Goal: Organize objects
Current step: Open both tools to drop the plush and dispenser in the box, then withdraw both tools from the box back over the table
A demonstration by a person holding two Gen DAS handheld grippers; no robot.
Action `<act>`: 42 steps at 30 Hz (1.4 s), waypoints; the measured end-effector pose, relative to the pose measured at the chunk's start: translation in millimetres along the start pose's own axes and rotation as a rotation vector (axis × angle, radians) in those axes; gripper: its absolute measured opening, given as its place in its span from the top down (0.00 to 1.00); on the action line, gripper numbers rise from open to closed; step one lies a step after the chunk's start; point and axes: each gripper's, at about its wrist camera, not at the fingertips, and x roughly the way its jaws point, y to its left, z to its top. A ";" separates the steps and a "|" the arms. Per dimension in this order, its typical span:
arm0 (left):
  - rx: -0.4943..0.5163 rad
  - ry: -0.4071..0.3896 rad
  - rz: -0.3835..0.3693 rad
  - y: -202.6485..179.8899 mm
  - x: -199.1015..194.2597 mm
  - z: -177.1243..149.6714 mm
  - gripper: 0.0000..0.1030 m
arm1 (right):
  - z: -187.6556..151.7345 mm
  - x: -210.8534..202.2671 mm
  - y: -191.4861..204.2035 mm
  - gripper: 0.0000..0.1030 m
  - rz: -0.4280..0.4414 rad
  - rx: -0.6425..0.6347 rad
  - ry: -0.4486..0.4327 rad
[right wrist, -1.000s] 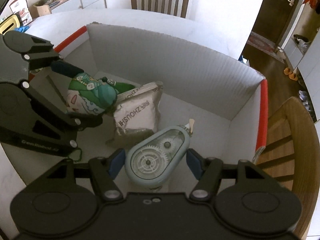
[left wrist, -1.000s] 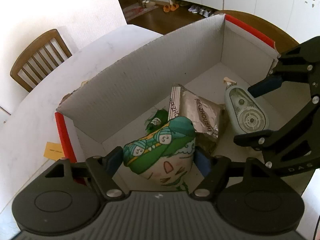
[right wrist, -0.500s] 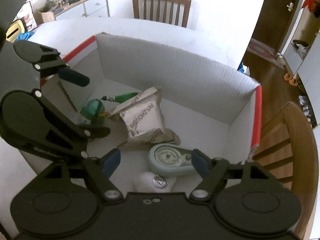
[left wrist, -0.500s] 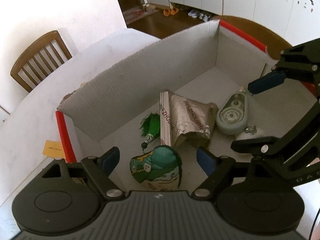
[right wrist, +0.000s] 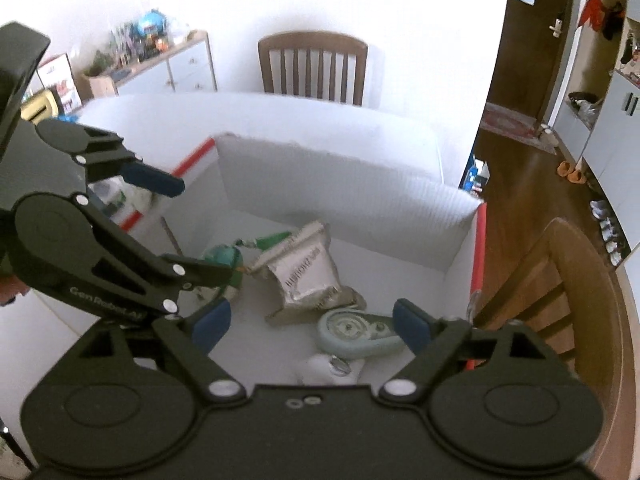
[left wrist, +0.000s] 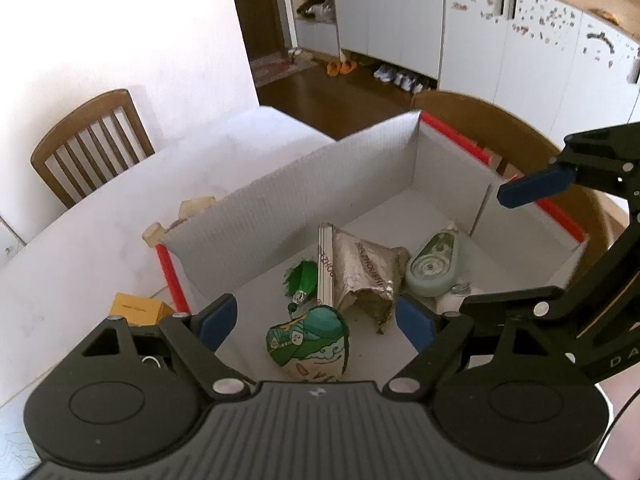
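A white cardboard box (left wrist: 304,208) with red edges stands on the table. Inside lie a green patterned pouch (left wrist: 310,346) with a green tassel (left wrist: 301,280), a silver foil packet (left wrist: 362,270), a pale blue correction tape dispenser (left wrist: 432,266) and a small white object (right wrist: 322,366). My left gripper (left wrist: 316,322) is open and empty above the pouch. My right gripper (right wrist: 308,322) is open and empty above the tape dispenser (right wrist: 358,334). In the right wrist view the pouch (right wrist: 224,258) and packet (right wrist: 306,272) lie further in.
A small yellow box (left wrist: 134,308) and two beige blocks (left wrist: 192,208) lie on the white table (left wrist: 100,232) beside the box. Wooden chairs (left wrist: 90,142) stand around the table, one at the box's far side (right wrist: 560,280).
Both grippers opened and let go: the pouch and the tape dispenser dropped onto the box floor. Both grippers then rose and pulled back, so the box looks smaller.
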 end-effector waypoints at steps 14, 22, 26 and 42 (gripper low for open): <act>-0.045 -0.146 -0.035 37.4 -65.1 -23.4 0.16 | 12.2 -43.8 49.8 0.10 0.009 0.065 -0.121; -0.103 -0.203 -0.051 80.4 -99.8 -48.1 0.16 | 24.4 -53.7 92.2 0.01 0.035 0.107 -0.177; -0.135 -0.220 -0.052 104.6 -112.2 -64.2 0.16 | 31.0 -50.2 116.6 0.01 0.042 0.119 -0.191; -0.272 -0.254 -0.040 206.5 -138.2 -123.0 0.09 | 46.1 -19.9 202.3 0.01 0.058 0.128 -0.209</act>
